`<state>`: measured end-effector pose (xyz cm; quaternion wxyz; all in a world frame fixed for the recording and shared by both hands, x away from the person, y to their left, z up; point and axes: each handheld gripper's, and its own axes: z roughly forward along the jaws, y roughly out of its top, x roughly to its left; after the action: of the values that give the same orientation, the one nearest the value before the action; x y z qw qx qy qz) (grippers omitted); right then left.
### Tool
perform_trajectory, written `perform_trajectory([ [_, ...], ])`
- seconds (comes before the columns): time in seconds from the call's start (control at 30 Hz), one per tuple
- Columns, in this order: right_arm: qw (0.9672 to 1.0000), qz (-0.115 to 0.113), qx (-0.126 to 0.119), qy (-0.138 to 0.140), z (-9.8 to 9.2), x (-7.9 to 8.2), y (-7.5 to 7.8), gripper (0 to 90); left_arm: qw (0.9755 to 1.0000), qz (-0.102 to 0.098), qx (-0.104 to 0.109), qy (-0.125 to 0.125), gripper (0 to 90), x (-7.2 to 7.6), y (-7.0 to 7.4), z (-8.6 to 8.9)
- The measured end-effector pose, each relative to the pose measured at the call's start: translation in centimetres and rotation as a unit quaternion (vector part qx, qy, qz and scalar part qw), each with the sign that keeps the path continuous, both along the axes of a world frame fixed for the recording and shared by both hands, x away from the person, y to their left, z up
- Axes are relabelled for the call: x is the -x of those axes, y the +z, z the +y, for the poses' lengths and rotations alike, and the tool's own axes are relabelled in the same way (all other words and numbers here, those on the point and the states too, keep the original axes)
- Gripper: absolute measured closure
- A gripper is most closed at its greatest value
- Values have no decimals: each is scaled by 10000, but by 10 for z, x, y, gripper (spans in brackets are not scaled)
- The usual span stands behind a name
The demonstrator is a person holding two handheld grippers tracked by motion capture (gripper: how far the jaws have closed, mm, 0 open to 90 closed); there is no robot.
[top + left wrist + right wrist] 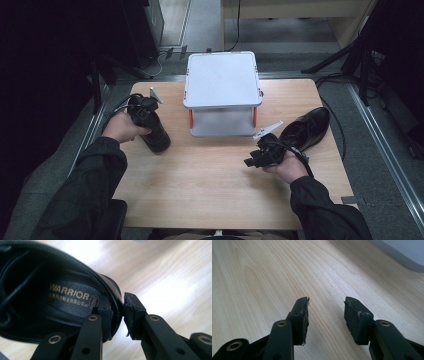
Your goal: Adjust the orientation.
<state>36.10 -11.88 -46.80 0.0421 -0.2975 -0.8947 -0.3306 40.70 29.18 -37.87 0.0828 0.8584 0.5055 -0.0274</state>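
A black leather shoe (158, 138) stands on the wooden table (210, 190) at the left. My left gripper (148, 125) comes down on its heel end. In the left gripper view that gripper (120, 308) is shut on the shoe (50, 272): one jaw is inside against the heel lining, the other outside, and the heel wall is pinched between the pads. The insole reads WARRIOR. A second black shoe (306, 128) lies at the right. Beside it, my right gripper (250, 161) points left over bare wood, and in its own view the right gripper (325, 307) is open with nothing between its fingers.
A white lidded box (221, 80) with orange clasps stands at the middle back of the table, between the two shoes. Its corner (402, 252) is at the upper right of the right gripper view. Black stands and cables lie on the floor around the table.
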Motion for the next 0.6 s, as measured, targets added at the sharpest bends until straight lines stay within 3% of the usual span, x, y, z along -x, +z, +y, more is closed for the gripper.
perform_trajectory([
  [0.1, 10000, 3, -1, -8, 0, 0, 0, 552, 9999, -52, 45, -92, 763, 11, 0, 10],
  [0.13, 10000, 21, 14, -2, 0, 0, 0, 552, 9999, 16, 133, -65, 764, 17, 0, 20],
  [0.37, 10000, 36, 11, 4, 2, 1, 0, 552, 9998, 66, 170, 119, 775, 31, 2, 43],
  [0.43, 10000, 39, 18, 10, 2, 1, -1, 552, 9997, 55, 184, 159, 816, 35, 2, 48],
  [0.6, 10000, 40, 30, 36, 3, 1, -2, 552, 9993, 51, 270, 239, 814, 37, 1, 51],
])
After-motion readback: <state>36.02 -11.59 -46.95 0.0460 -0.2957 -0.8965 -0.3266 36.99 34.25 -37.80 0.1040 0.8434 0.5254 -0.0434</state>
